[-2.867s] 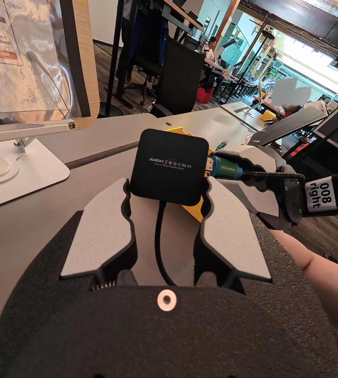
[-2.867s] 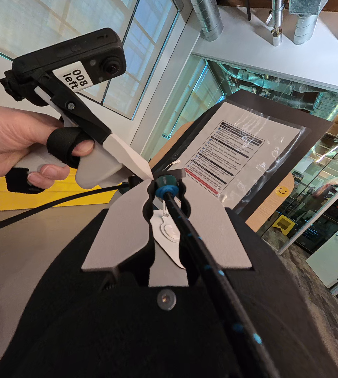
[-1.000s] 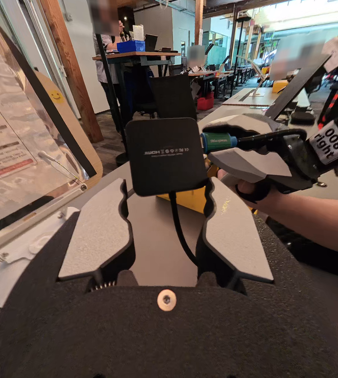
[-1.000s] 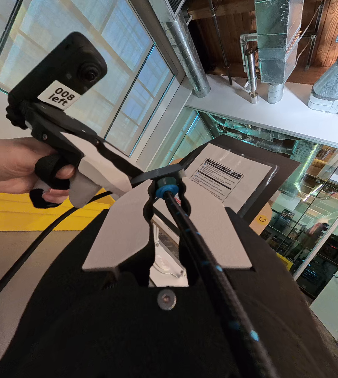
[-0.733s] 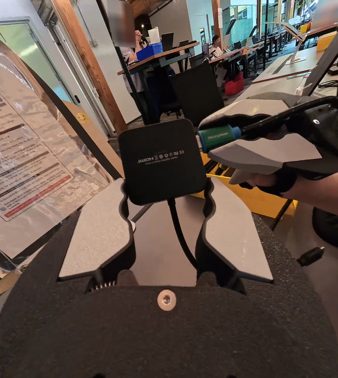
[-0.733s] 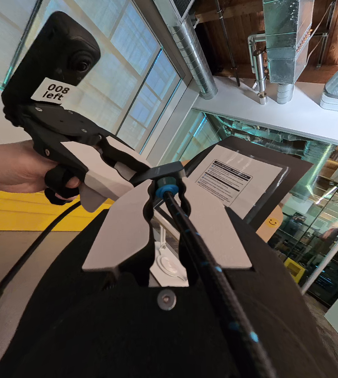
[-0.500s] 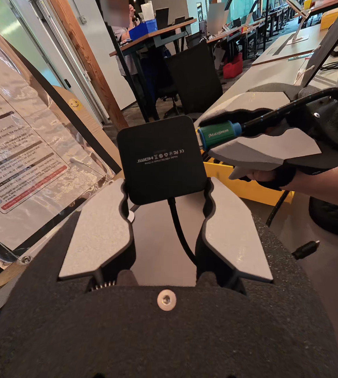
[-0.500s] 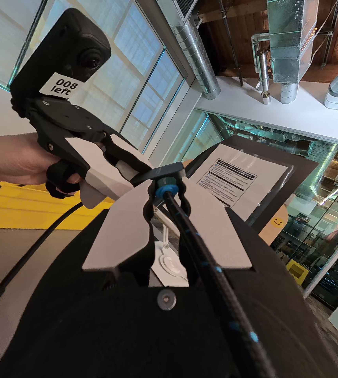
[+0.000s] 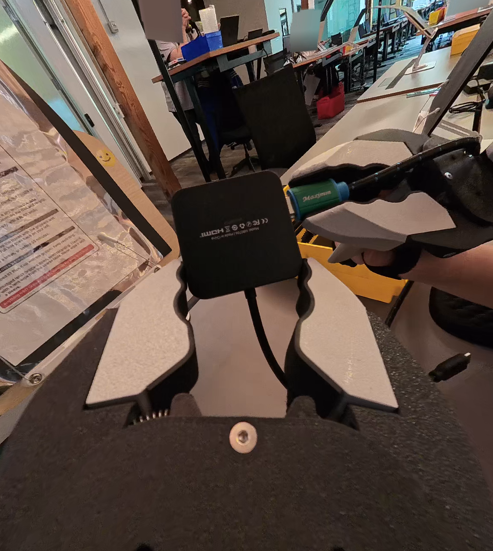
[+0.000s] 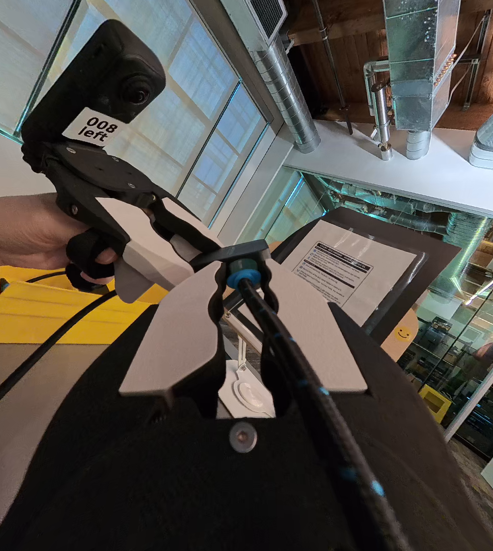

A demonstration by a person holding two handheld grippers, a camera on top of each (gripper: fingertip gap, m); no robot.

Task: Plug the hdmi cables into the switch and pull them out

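Clamping the near corners of the switch (image 9: 236, 232), the left gripper (image 9: 240, 277) has its two flat grey fingers (image 9: 146, 337) spread about as wide as the box and pressed to its sides, holding it lifted off the table (image 9: 483, 396). The switch is a flat, matte black square with rounded corners, printed face toward the camera; its own thin black lead (image 9: 264, 334) curves down between the fingers. Compared with half a second ago it sits at nearly the same spot in the grip, while the background has swung, so more of the wooden post (image 9: 120, 98) and desks shows. A loose black plug (image 9: 449, 367) lies on the grey table to the right. Beyond it, the right gripper (image 9: 299, 202) is closed around the hdmi cable's plug (image 9: 316, 198), a smooth green barrel with a blue collar and braided black cord, its tip at the switch's right edge, as before. In the right wrist view that gripper (image 10: 243, 275) pinches the blue collar (image 10: 243, 277), the switch (image 10: 233, 250) edge-on just ahead. A yellow plastic bin (image 10: 39, 310) lies behind on the table.
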